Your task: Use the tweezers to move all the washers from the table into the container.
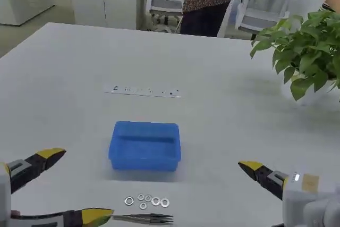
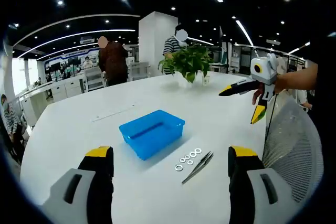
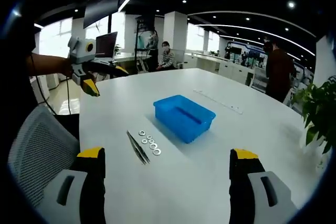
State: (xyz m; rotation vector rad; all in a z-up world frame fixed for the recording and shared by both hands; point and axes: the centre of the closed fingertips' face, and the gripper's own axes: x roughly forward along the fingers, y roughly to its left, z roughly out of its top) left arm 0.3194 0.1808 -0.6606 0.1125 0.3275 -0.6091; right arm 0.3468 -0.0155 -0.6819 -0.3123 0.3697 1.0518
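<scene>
**Fig.** Start of washer transfer, near to far.

**(a)** L gripper [image 1: 79, 184] and R gripper [image 3: 168, 154]: both w/ jaws wide apart, nothing held, over the near edge of the counter [image 1: 223, 110].

**(b)** Tweezers [image 1: 143, 218]: flat on the counter, closest item to the person, tips pointing to the R side. In the head view the L gripper's lower jaw ends just beside the handle end; contact cannot be told.

**(c)** Washers [image 1: 147, 201]: short loose row on the counter, just beyond the tweezers, none yet in the container.

**(d)** Container [image 1: 144, 146]: blue open tray, near the washers on their far side, looks empty.

**(e)** Pale strip [image 1: 142, 91] farther back; plant [image 1: 305, 46] at far R; people beyond the counter.

**Likely failure modes (judgement):**
1. Tweezers are thin and lie flat, so a jaw arriving low may shove them sideways into the washers and scatter the row.
2. A grip off-centre on the tweezers would probably let them twist or squeeze unevenly, so the tips miss.
3. Washers are flat w/ little edge to catch, so they may slip out or flick away, esp. during the lift to the container.
4. The container looks light, so a knock on its near wall could shift it.
</scene>
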